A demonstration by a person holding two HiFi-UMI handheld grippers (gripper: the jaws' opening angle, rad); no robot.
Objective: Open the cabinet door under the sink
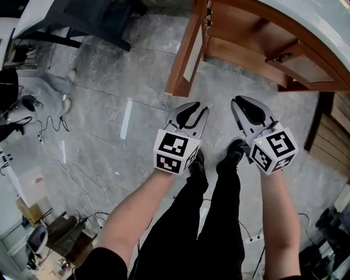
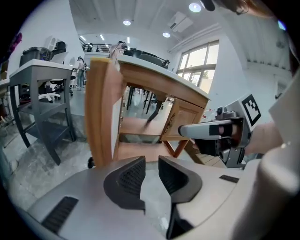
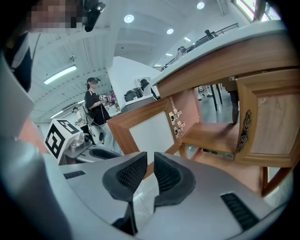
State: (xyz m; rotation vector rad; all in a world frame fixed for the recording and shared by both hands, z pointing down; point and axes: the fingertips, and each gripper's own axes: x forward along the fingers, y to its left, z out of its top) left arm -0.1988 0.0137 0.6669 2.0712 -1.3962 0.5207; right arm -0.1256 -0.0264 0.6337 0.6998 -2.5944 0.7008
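The wooden cabinet door (image 1: 186, 52) under the white countertop (image 1: 322, 33) stands swung out, showing the inner shelf (image 1: 246, 33). My left gripper (image 1: 196, 112) hovers over the floor just below the door's free edge, apart from it, its jaws narrowly open and empty. My right gripper (image 1: 246, 106) is beside it to the right, also narrowly open with nothing between the pads. The left gripper view has the open door (image 2: 101, 108) edge-on ahead of the left gripper (image 2: 151, 164). In the right gripper view, the right gripper (image 3: 150, 161) faces the door's inner face (image 3: 140, 129) and hinges (image 3: 177, 123).
A second cabinet door (image 3: 267, 124) with an ornate handle (image 3: 241, 131) stays closed at the right. A dark table (image 1: 93, 16) stands at the upper left, with cables (image 1: 54, 126) on the marble floor. The person's legs (image 1: 213, 208) are below the grippers. Bystanders (image 3: 96, 110) stand in the background.
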